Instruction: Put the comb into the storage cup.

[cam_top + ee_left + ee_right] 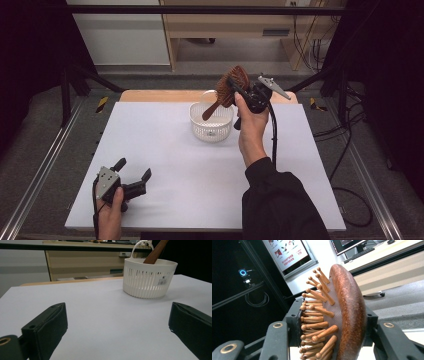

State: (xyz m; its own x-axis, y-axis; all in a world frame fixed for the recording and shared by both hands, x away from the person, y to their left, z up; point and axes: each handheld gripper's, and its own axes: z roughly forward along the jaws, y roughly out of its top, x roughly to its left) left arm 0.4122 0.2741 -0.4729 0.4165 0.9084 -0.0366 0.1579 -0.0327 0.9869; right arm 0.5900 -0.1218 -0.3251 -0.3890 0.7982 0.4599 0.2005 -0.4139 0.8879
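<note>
Right gripper is clamped on a wooden hairbrush, held up in the air over the far side of the table, right above the white plastic basket. In the right gripper view you can see the brush head wedged between the two black jaws, one pad against the smooth reddish-brown back and the other against the side with the wooden bristle pins — a solid grip on the head, not the handle. From the high view the brush is tilted, head up and away, with the handle angling down so its tip sits over the basket opening; the left gripper view also shows the brown handle poking down just inside the rim of the basket, though I can't tell if it touches the wall or the bottom. Basket stands upright on the white table top, slotted sides, loop handle at the back, a small label on the side. Left gripper is way off at the near left corner, well apart from all that — resting low on the table in the person's hand, jaws spread wide with nothing between them, just bare white surface showing in the gap. Dark sleeve on the right arm comes in from the bottom edge.
</note>
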